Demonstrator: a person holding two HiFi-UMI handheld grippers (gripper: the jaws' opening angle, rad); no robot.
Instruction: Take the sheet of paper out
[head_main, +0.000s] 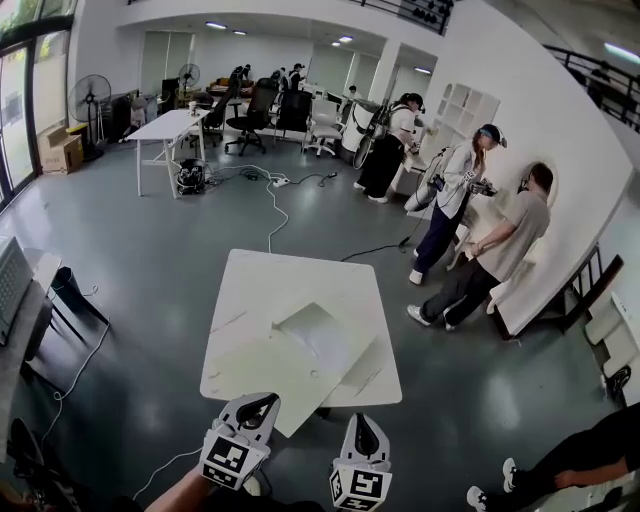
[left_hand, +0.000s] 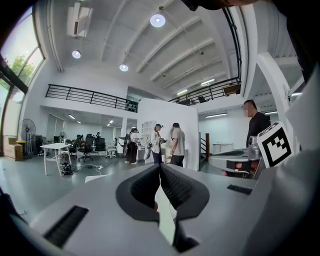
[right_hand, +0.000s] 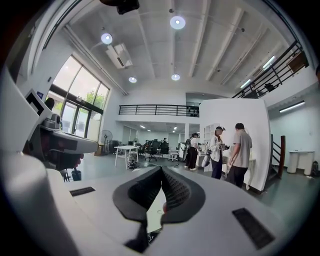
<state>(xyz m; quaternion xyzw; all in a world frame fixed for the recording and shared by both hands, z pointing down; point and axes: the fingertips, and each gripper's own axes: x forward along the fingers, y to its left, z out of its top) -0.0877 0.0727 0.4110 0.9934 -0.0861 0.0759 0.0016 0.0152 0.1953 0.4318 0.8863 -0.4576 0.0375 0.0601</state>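
- The sheet (head_main: 265, 378): I take the large pale flat piece on the near half of the table (head_main: 290, 275) to be the paper. Its near corner juts past the table's front edge.
- A smaller squarish piece (head_main: 318, 330) lies on the sheet or just beside it, toward the table's middle. I cannot tell whether it is a cover, a folder or a second sheet, nor what the paper is meant to come out of.
- Left gripper (head_main: 258, 404): jaws together, nothing between them. It hovers near the jutting corner, apart from it.
- Right gripper (head_main: 360, 424): jaws together, empty. It hangs beside the left one at the table's front edge, touching nothing.
- Step in hand, by my judgement: approach. Nothing is gripped and the sheet is not yet disturbed.
- Next move calls for:
  - parting one pair of jaws before contact;
  - bringing it down level with the tabletop;
  - closing on the overhanging corner, the only edge free on both faces.
- The other gripper should likely press on the squarish piece while the sheet is drawn off flat toward me.
- Beyond the table: bare floor, a cable (head_main: 272, 215), and people (head_main: 480, 255) by the right wall, well apart.
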